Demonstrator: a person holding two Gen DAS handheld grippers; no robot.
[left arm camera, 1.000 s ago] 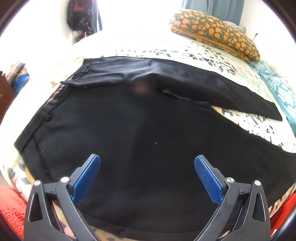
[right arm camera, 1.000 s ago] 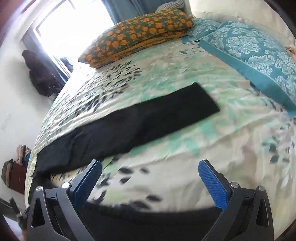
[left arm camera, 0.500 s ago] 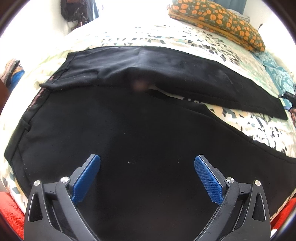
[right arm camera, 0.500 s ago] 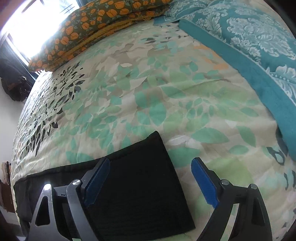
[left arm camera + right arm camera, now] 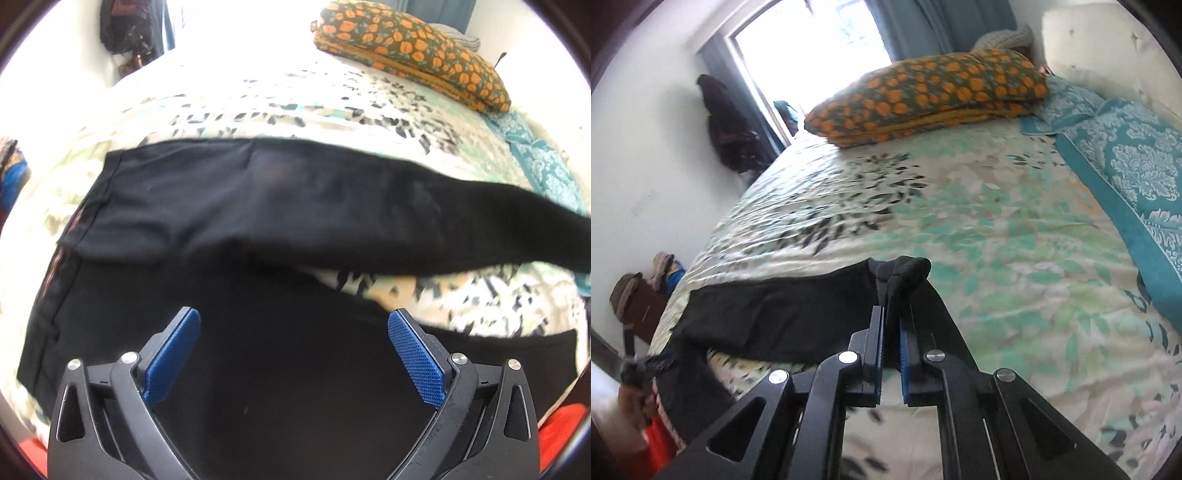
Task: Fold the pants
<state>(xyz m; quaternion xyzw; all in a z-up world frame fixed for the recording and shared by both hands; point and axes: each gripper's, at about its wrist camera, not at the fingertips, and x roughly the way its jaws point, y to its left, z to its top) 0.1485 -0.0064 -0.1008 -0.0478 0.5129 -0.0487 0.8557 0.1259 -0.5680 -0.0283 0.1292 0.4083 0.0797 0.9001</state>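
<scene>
Black pants [image 5: 280,354] lie spread on a leaf-patterned bed. The far leg [image 5: 332,214] is lifted at its right end and hangs above the bedspread. My left gripper [image 5: 293,354] is open and empty, hovering over the near leg and seat. In the right wrist view my right gripper [image 5: 891,328] is shut on the hem of the far pant leg [image 5: 905,273], with bunched cloth poking out past the blue pads; the leg [image 5: 783,317] trails left down to the bed.
An orange-flowered pillow [image 5: 923,96] lies at the far side of the bed by the window. A teal patterned blanket [image 5: 1137,177] runs along the right. Leaf bedspread [image 5: 1015,258] lies around the pants. Clothes hang on the wall [image 5: 727,125]. Red cloth [image 5: 561,417] shows at the near edge.
My right gripper closed on the far leg's hem and lifted it off the bed. The left gripper stayed open over the near leg, shifting slightly.
</scene>
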